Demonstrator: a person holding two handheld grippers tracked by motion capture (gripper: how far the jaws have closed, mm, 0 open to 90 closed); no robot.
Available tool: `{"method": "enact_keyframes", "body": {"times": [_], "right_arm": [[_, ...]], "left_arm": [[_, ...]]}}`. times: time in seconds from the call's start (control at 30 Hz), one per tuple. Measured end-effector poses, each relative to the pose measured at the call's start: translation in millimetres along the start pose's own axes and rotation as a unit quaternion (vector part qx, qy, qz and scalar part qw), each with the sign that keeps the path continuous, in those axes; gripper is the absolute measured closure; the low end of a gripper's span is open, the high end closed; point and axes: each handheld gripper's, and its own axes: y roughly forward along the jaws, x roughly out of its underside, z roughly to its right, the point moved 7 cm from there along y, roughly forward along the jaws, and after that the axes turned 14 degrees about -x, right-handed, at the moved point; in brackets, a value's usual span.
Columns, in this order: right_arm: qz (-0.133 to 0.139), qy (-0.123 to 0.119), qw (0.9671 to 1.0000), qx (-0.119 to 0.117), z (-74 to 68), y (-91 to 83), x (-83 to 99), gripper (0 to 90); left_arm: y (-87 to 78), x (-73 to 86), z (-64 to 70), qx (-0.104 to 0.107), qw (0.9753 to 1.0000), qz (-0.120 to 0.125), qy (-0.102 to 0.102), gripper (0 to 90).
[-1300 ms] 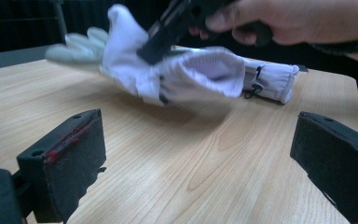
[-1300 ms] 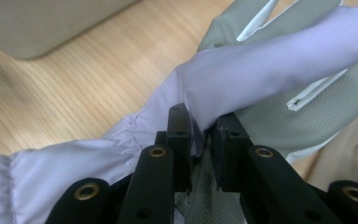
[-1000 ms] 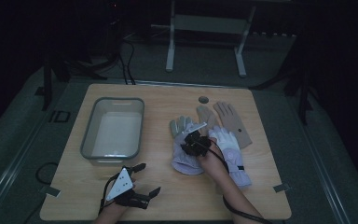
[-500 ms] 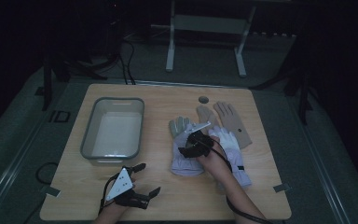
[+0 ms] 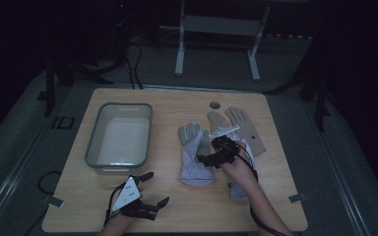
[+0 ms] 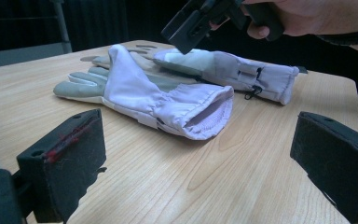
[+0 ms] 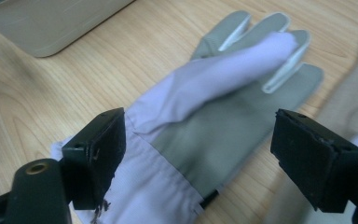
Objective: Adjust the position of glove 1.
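A lavender glove with a grey palm (image 5: 193, 158) lies flat in the middle of the table, one flap folded over its fingers (image 7: 223, 88). My right gripper (image 5: 208, 155) hovers open just above its cuff end, a jaw on either side and nothing held (image 7: 198, 140). A second lavender glove (image 6: 233, 70) lies behind it, partly under the right hand (image 5: 240, 189). A tan glove (image 5: 246, 129) rests farther back. Near the front edge my left gripper (image 5: 153, 189) stands open and empty, looking at the first glove's cuff (image 6: 200, 149).
A grey rectangular bin (image 5: 120, 137) stands on the left half of the table, close to the first glove (image 7: 51, 23). A small round hole (image 5: 215, 104) marks the table's far side. Bare wood lies between the left gripper and the gloves.
My right gripper has shifted slightly to the right above the lavender glove. The left gripper has stayed where it was.
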Motion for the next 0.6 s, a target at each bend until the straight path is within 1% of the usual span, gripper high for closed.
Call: {"method": "enact_keyframes", "body": {"times": [0.1, 0.23, 0.3, 0.43, 0.5, 0.6], "right_arm": [[0.009, 0.006, 0.9999, 0.007, 4.4, -9.1, 3.3, 18.0], [0.026, 0.005, 0.9993, 0.027, 11.6, -24.6, 7.2, 18.0], [0.030, 0.005, 0.9989, 0.035, 14.5, -32.7, 9.8, 18.1], [0.037, 0.006, 0.9985, 0.041, 20.9, -47.4, 16.1, 18.8], [0.045, 0.013, 0.9981, 0.039, 24.2, -54.2, 19.4, 18.7], [0.054, 0.021, 0.9969, 0.054, 31.0, -65.0, 25.9, 18.2]], "left_arm": [[0.1, 0.0, -0.1, 0.000, 1.0000, 0.000, -0.001, 3.5], [0.0, 0.0, -0.3, -0.001, 1.0000, 0.000, -0.001, 3.5], [0.0, 0.0, -0.3, -0.001, 1.0000, 0.000, -0.001, 3.5], [0.1, 0.0, -0.6, -0.002, 1.0000, 0.000, -0.002, 3.5], [0.1, -0.1, -0.6, -0.002, 1.0000, 0.000, -0.002, 3.5], [0.1, -0.1, -0.5, -0.002, 1.0000, 0.000, -0.002, 3.5]]}}
